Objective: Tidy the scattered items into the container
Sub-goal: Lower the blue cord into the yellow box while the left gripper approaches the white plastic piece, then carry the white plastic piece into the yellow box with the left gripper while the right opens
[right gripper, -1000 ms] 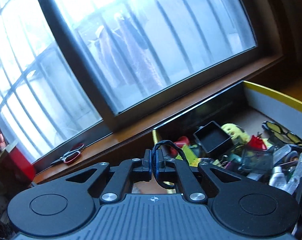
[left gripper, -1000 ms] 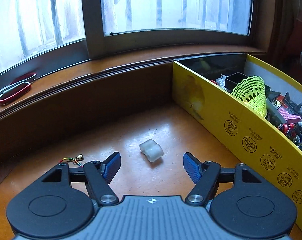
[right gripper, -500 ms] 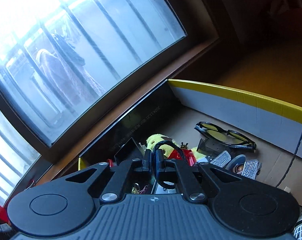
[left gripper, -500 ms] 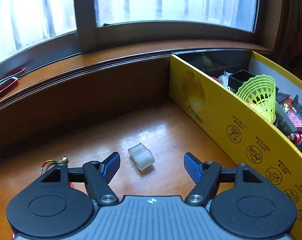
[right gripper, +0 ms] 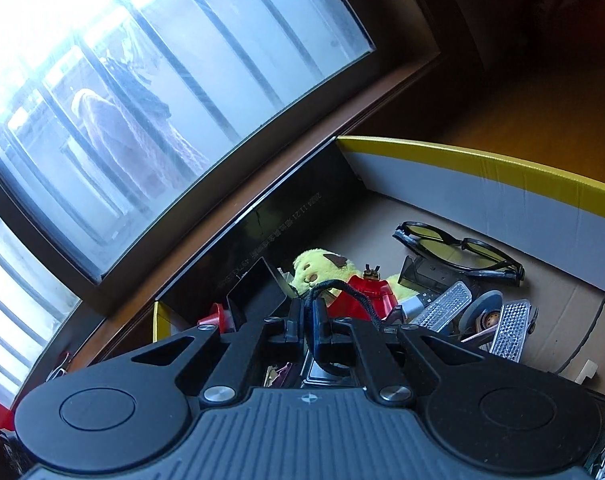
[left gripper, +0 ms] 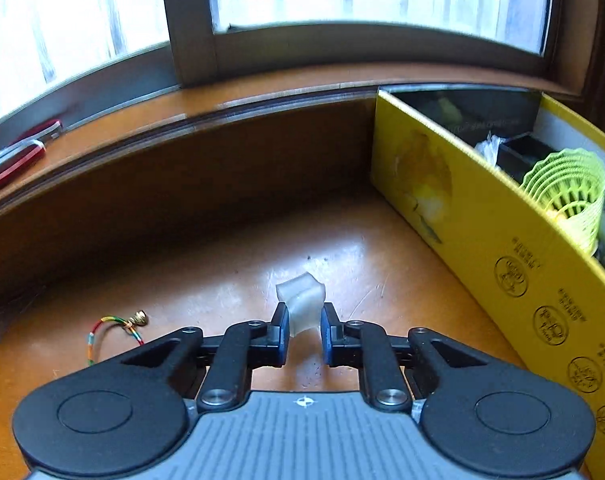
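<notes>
My left gripper (left gripper: 305,320) is shut on a small translucent white block (left gripper: 301,300) that rests on the wooden table. The yellow cardboard box (left gripper: 502,240) stands just to its right. A multicoloured cord with a small brass bell (left gripper: 114,330) lies on the table to the left. My right gripper (right gripper: 308,314) is shut on a black cord loop (right gripper: 344,288) and hangs over the inside of the box (right gripper: 502,184), above the items in it.
The box holds a green shuttlecock (left gripper: 570,192), black glasses (right gripper: 458,250), a yellow plush toy (right gripper: 318,268), a red toy (right gripper: 366,294) and several other items. Red-handled scissors (left gripper: 12,160) lie on the window sill at left. A wooden ledge runs behind the table.
My left gripper has moved forward and shut on the white block. My right gripper, still holding the black cord, has swung right and come over the box interior.
</notes>
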`<state>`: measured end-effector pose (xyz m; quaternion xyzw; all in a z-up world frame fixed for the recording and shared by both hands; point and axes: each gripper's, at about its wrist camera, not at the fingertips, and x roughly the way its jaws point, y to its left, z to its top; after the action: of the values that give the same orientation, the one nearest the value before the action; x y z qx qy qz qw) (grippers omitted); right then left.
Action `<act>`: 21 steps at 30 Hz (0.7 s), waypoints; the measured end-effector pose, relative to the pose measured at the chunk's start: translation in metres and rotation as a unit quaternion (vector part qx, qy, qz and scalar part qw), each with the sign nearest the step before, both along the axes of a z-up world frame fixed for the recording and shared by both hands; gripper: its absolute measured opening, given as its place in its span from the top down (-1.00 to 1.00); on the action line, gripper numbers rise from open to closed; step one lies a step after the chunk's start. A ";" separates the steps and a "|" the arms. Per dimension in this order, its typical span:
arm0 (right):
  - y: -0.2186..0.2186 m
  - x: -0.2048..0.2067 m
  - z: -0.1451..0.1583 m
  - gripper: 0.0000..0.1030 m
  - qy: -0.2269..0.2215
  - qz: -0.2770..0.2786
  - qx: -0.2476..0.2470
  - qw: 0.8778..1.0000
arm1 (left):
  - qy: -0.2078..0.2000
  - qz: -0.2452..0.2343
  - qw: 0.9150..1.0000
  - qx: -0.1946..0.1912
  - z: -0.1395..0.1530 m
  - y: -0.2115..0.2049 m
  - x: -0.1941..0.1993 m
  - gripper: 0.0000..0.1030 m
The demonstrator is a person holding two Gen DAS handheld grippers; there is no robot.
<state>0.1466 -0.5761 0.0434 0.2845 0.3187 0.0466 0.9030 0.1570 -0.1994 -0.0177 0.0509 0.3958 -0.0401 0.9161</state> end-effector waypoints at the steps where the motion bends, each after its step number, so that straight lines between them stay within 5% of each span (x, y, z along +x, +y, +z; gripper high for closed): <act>1: 0.001 -0.001 0.002 0.87 -0.001 0.002 -0.002 1.000 | -0.005 -0.001 1.000 -0.002 0.006 -0.001 -0.003 0.70; 11: -0.001 -0.018 0.015 0.87 -0.006 0.011 0.015 1.000 | -0.087 -0.099 0.990 -0.042 0.083 -0.048 -0.024 0.80; 21: -0.009 -0.043 0.027 0.87 0.014 -0.010 0.014 1.000 | -0.086 -0.199 0.975 -0.039 0.094 -0.133 -0.036 0.78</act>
<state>0.1038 -0.5850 0.0707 0.3012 0.3282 0.0385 0.8945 0.1206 -0.3325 0.0766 0.0964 0.2958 -0.2323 0.9215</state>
